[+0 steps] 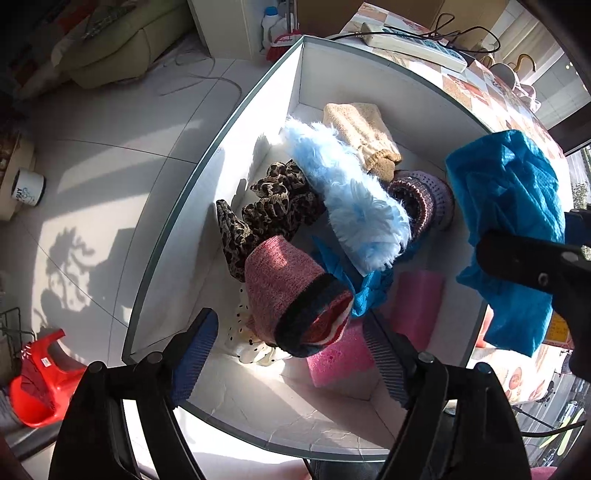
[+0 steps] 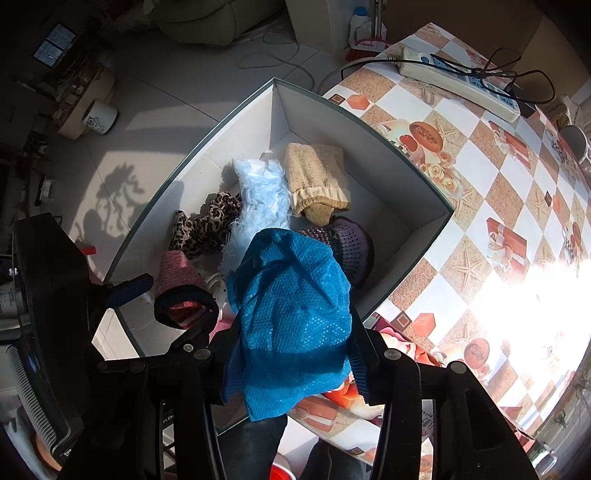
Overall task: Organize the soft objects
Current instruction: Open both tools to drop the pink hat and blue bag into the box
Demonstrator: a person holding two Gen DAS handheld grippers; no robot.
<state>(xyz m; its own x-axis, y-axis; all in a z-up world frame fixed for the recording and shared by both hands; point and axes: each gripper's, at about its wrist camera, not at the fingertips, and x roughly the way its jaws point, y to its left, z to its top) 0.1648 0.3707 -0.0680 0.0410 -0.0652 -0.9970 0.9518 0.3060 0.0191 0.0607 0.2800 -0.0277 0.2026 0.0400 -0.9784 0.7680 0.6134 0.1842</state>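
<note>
The table [image 2: 480, 192] carried a checked oilcloth printed with starfish and gift boxes. A white power strip [image 2: 458, 83] with dark cables lay along its far edge. Strong sunlight washed out the near right part of the cloth. A white box [image 1: 258, 122] stood at the table's left edge, above a pale tiled floor [image 1: 110, 155]. On the floor were a white cup [image 1: 28, 191], a red stool [image 1: 40, 384] and a loose cable. A pale green sofa [image 1: 118, 40] stood at the far left, and a white bottle [image 1: 269, 22] stood beside a cabinet.

The right tool [image 2: 291, 354] was clenched on a blue cloth [image 2: 291, 314]. The cloth hung crumpled between the fingers, its long axis running along the tool, above the near right corner of the box. The left tool [image 1: 291, 354] was released, its jaws spread wide over the near end of the box, holding nothing.

Inside the box, a pink knit hat [image 1: 291, 288] lay with its dark-banded opening facing the left tool. A light blue fur piece [image 1: 351, 199] lay diagonally from the far left to the near right. A tan knit item [image 1: 362, 136] lay beyond it, with its ribbed cuff towards the near side. A leopard-print cloth [image 1: 273, 206] lay bunched against the left wall. A purple knit hat [image 1: 424, 199] sat at the right. A pink sponge [image 1: 413, 295] lay on the box floor near the front
</note>
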